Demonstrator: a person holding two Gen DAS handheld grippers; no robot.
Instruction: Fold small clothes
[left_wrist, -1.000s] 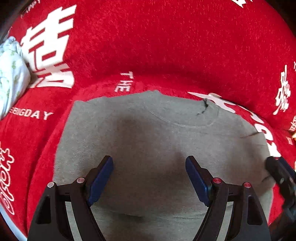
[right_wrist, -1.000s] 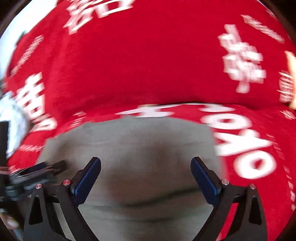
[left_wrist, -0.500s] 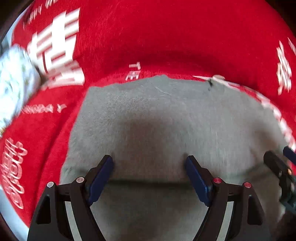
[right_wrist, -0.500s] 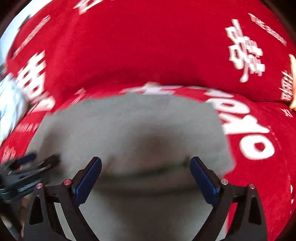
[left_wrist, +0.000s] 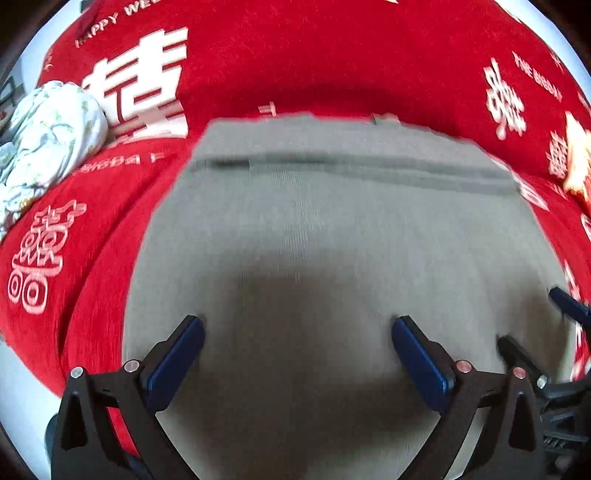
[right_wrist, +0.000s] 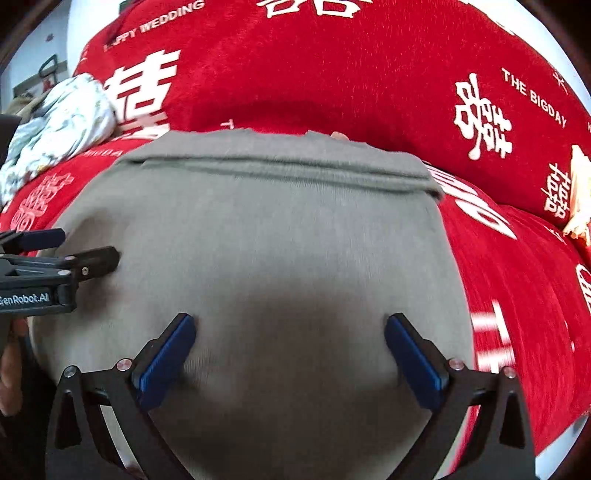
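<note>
A grey garment (left_wrist: 332, 229) lies folded on a red cover, its folded layer's edge running across near the far side; it also shows in the right wrist view (right_wrist: 258, 229). My left gripper (left_wrist: 297, 332) is open and empty over the garment's near part. My right gripper (right_wrist: 290, 328) is open and empty over the same garment, further right. The left gripper's fingers (right_wrist: 92, 260) show at the left of the right wrist view, and the right gripper's fingers (left_wrist: 517, 350) show at the right of the left wrist view.
The red cover (left_wrist: 332, 55) with white lettering spreads under and behind the garment, also in the right wrist view (right_wrist: 517, 295). A white floral bundle of cloth (left_wrist: 44, 140) lies at the far left, seen too in the right wrist view (right_wrist: 62, 122). A pale object (right_wrist: 578, 192) sits at the right edge.
Both open grippers have pulled back toward me from the garment. A folded edge now lies across its far part, hiding the neckline. More of the red cover shows.
</note>
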